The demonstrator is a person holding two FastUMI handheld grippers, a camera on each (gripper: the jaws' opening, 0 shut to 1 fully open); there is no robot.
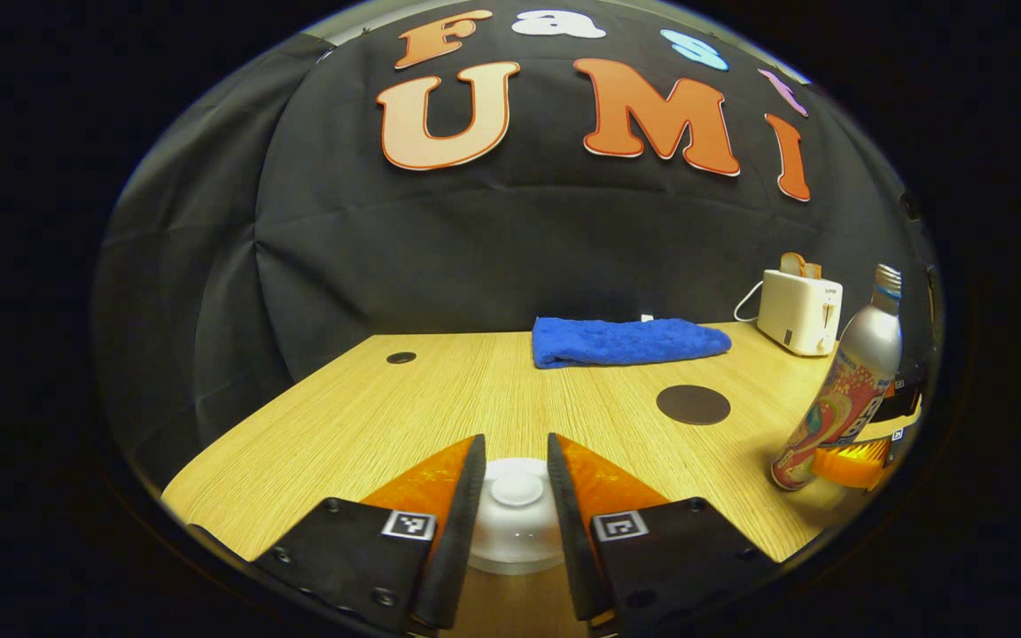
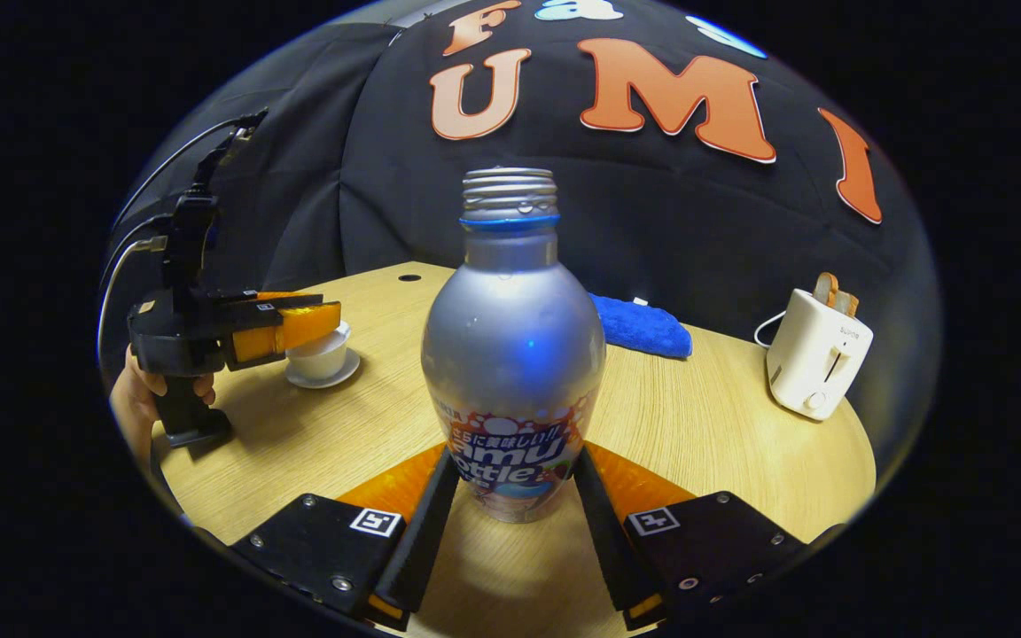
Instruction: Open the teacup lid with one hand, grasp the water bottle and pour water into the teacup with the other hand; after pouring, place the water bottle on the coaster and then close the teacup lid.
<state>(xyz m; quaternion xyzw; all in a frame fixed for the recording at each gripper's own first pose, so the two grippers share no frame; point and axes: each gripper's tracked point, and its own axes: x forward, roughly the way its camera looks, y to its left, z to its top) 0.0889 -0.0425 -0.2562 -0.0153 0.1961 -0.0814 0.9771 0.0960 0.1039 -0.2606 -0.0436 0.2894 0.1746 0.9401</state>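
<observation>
the left gripper [image 1: 516, 496] has its jaws around the teacup lid [image 1: 516, 489], seemingly touching it; the right gripper [image 2: 510, 496] clamps the water bottle [image 2: 512, 354], standing on the table [image 2: 723, 443]. lift the lid straight up, well clear, before tilting the bottle over the cup.

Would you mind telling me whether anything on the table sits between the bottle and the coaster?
Nothing visible does. In the left gripper view, the bottle, held by the right tool, stands right of the coaster, with bare table between them. The blue towel and toaster lie farther back.
</observation>
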